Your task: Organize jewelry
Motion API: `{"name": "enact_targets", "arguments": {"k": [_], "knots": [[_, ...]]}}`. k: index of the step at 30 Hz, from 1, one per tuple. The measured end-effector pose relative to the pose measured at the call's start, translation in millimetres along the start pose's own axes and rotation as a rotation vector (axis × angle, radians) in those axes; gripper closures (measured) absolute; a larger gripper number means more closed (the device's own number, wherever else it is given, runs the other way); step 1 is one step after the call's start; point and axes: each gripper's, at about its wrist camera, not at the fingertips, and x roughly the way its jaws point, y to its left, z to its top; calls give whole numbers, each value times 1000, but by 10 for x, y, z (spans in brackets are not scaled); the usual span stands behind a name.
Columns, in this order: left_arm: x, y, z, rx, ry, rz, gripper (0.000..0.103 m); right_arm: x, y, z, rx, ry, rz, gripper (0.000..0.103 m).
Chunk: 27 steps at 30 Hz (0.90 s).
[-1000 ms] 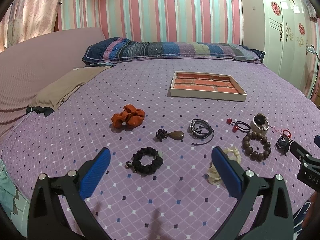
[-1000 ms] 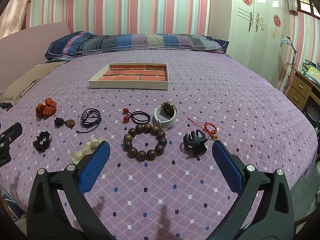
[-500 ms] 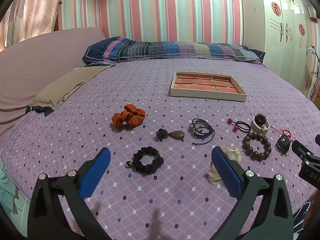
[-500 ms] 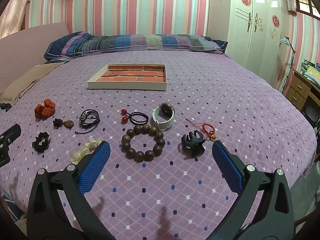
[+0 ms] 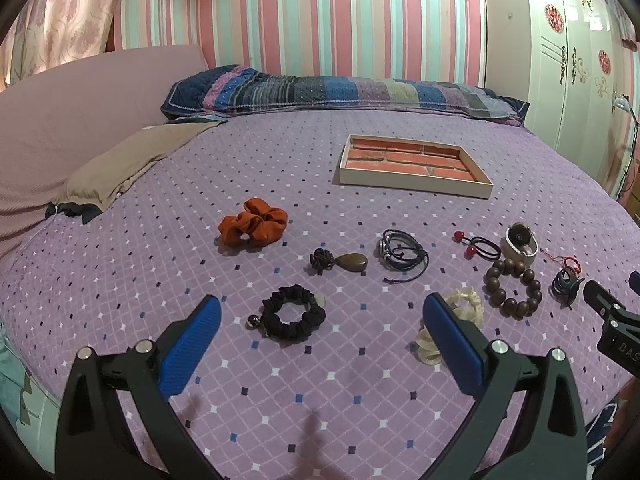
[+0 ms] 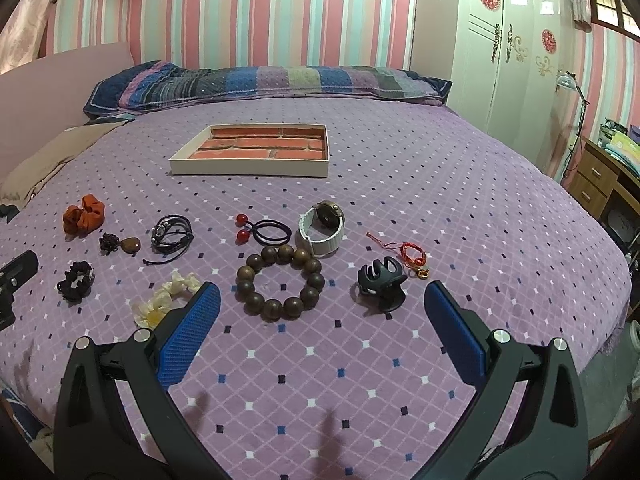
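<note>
Jewelry lies spread on a purple bedspread in front of a shallow tray with a brick-pattern floor. My left gripper hangs open above a black scrunchie, with an orange scrunchie, a brown pendant, a black cord bracelet and a cream scrunchie beyond. My right gripper stands open above a wooden bead bracelet and a black claw clip. Past them lie a white-strap watch, a red-bead hair tie and a red string charm.
A striped pillow lies at the bed's far end, a tan cloth at the left. A white wardrobe and a wooden desk stand right of the bed. The bed's edge drops off at the right.
Both grippers have drifted slightly back from the jewelry; the items sit a little higher in each view. Nothing was taken hold of.
</note>
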Motion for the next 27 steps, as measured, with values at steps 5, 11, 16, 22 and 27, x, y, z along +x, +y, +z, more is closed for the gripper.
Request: {"name": "enact_targets", "arguments": {"k": [5, 11, 16, 22, 27], "knots": [[23, 5, -48, 17, -6, 20, 4, 21, -22, -32, -12, 1, -4, 4], [102, 87, -136, -2, 24, 17, 4, 34, -73, -88, -1, -10, 45, 4], [143, 109, -175, 7, 25, 13, 4, 40, -73, -164, 8, -47, 79, 4], [206, 109, -231, 22, 33, 1, 4, 114, 11, -204, -14, -35, 68, 4], [296, 176, -245, 0, 49, -2, 4, 180, 65, -227, -19, -27, 56, 4]]}}
